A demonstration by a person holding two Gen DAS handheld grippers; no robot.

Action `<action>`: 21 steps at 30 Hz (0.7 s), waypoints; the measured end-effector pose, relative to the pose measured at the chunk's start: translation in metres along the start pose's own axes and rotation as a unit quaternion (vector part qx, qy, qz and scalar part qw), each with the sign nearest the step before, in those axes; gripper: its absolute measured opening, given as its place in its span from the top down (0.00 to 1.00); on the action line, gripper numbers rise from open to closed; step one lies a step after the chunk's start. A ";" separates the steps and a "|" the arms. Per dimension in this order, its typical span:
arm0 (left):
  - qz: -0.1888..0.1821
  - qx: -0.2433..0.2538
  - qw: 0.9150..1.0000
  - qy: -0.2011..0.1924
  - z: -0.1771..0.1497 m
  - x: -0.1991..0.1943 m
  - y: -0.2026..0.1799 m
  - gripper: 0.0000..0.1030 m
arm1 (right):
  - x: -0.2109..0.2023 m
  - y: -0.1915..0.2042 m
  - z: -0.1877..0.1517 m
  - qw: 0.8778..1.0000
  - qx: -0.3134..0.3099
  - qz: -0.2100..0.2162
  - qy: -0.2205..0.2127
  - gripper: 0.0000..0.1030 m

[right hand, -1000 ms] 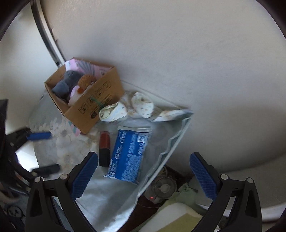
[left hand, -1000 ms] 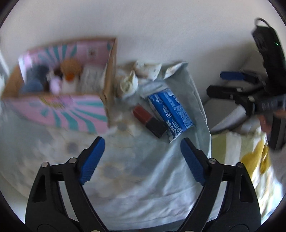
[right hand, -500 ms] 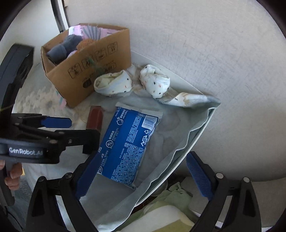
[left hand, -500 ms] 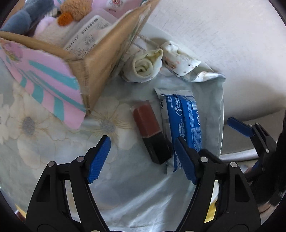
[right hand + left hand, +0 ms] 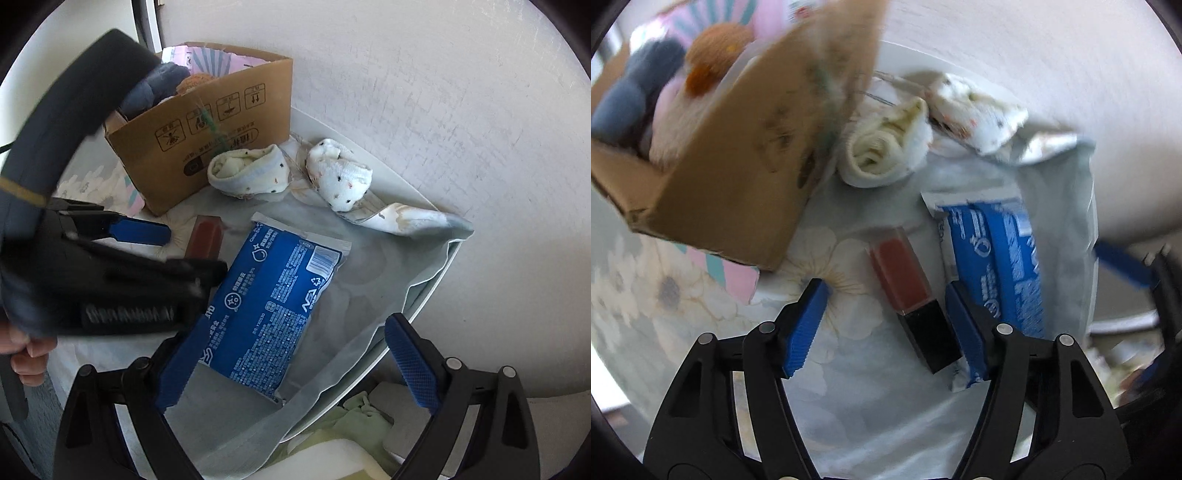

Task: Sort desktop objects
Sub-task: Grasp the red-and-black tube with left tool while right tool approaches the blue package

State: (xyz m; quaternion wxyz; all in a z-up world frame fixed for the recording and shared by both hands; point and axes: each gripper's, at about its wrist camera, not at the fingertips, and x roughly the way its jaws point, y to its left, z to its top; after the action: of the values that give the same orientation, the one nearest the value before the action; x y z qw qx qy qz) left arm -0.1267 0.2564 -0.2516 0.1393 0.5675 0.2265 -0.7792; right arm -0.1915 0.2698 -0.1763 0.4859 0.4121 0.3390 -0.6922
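Note:
A red-and-black lipstick box [image 5: 912, 295] lies on the flowered cloth, between the open blue pads of my left gripper [image 5: 888, 326], nearer the right pad. It shows partly in the right wrist view [image 5: 206, 236]. A blue wipes pack [image 5: 997, 266] lies just right of it and fills the middle of the right wrist view [image 5: 273, 299]. My right gripper [image 5: 295, 363] is open and empty, hovering over the near end of the pack. The left gripper's body [image 5: 96, 266] covers the left of that view.
A cardboard box [image 5: 207, 122] with soft toys [image 5: 665, 85] stands at the back left. Two rolled baby socks [image 5: 251, 170] [image 5: 338, 177] lie beside it against the white wall. The cloth hangs over the table's edge [image 5: 424, 306] at the right.
My left gripper has moved forward and down so its pads now flank the lipstick box. My right gripper has come closer over the blue pack.

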 end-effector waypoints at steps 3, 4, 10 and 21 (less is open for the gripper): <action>0.024 0.030 0.999 -0.004 -0.004 0.001 -0.010 0.38 | 0.002 0.005 -0.006 0.999 -0.037 -0.014 0.004 0.08; 0.026 0.037 0.999 -0.005 -0.006 0.001 -0.012 0.38 | 0.002 0.005 -0.007 0.999 -0.046 -0.016 0.004 0.08; 0.004 0.057 0.998 -0.006 -0.014 -0.009 -0.004 0.62 | 0.001 -0.007 -0.008 0.999 -0.053 -0.007 0.004 0.08; -0.030 0.063 0.997 -0.014 -0.021 -0.020 -0.001 0.73 | 0.027 -0.021 0.017 0.998 0.024 -0.015 0.054 0.08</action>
State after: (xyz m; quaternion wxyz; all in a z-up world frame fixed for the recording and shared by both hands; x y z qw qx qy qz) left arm -0.1035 0.2670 -0.2373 0.0827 0.5574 0.1917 -0.8036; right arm -0.2210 0.2513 -0.1917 0.4463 0.4557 0.3542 -0.6839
